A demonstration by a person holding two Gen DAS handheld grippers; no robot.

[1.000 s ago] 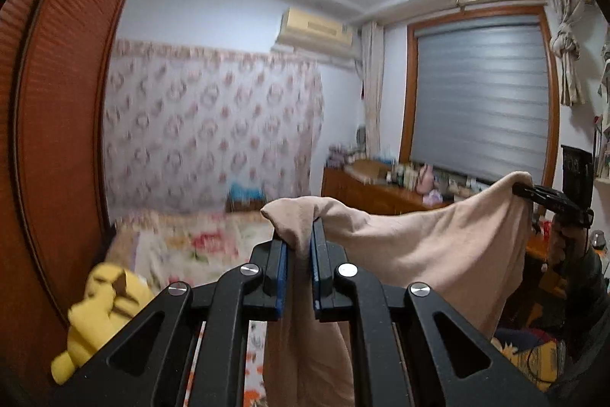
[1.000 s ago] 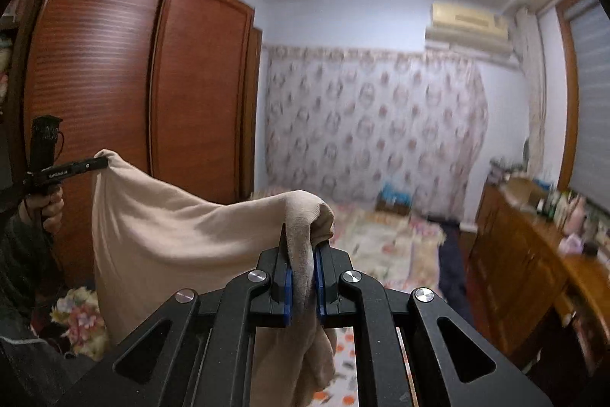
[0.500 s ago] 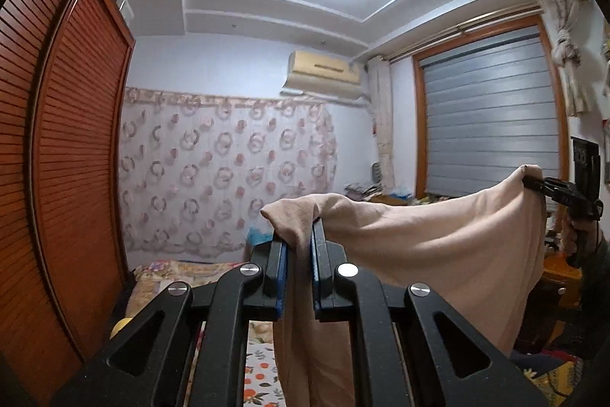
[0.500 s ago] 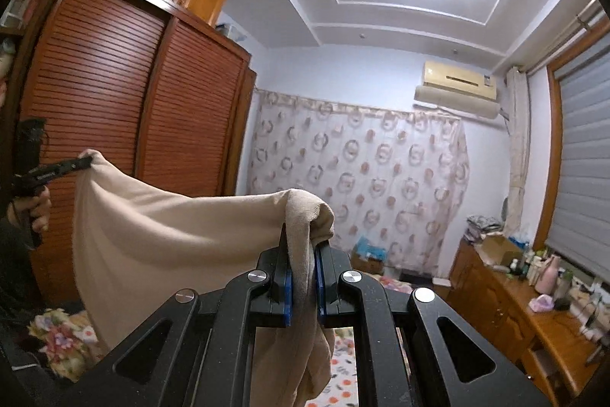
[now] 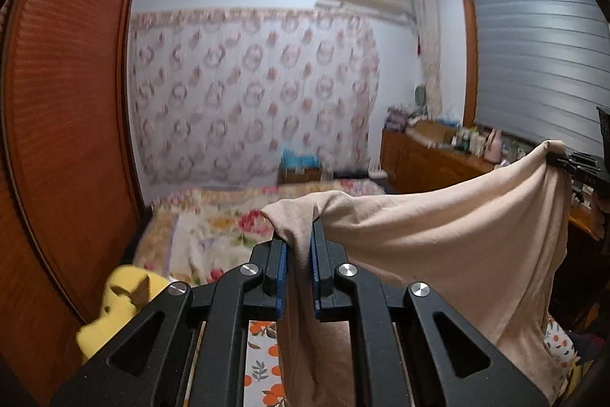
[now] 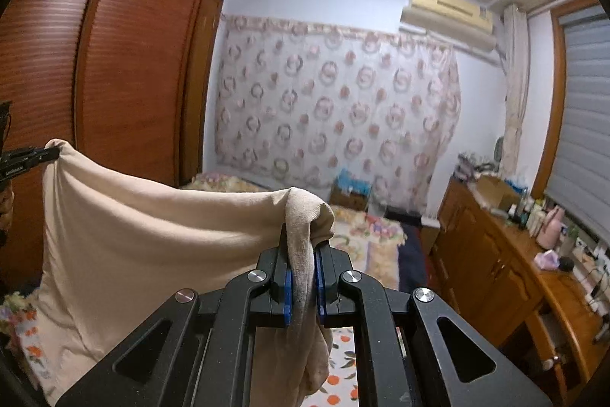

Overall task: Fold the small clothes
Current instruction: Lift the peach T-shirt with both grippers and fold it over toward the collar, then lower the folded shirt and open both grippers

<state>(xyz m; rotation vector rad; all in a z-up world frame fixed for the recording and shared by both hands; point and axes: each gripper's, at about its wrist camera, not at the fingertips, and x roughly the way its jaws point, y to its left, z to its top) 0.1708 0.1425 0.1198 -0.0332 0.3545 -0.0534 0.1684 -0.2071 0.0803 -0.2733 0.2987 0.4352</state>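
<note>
Two grippers, left gripper and right gripper, pinch one beige garment.

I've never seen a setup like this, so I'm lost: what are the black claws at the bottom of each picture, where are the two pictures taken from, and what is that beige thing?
No robot here: a person carries a hand-held two-finger gripper in each hand, each with a wide-angle camera looking forward along its fingers. One picture comes from the left gripper, the other from the right gripper.

Both are shut on one beige garment, pinching its top edge at opposite ends, so it hangs spread between them in the air. Each camera also sees the other gripper at the cloth's far corner.

Below and beyond lies a bed with floral bedding; a yellow plush toy sits beside the wooden wardrobe. A cluttered wooden dresser stands under the window.
</note>
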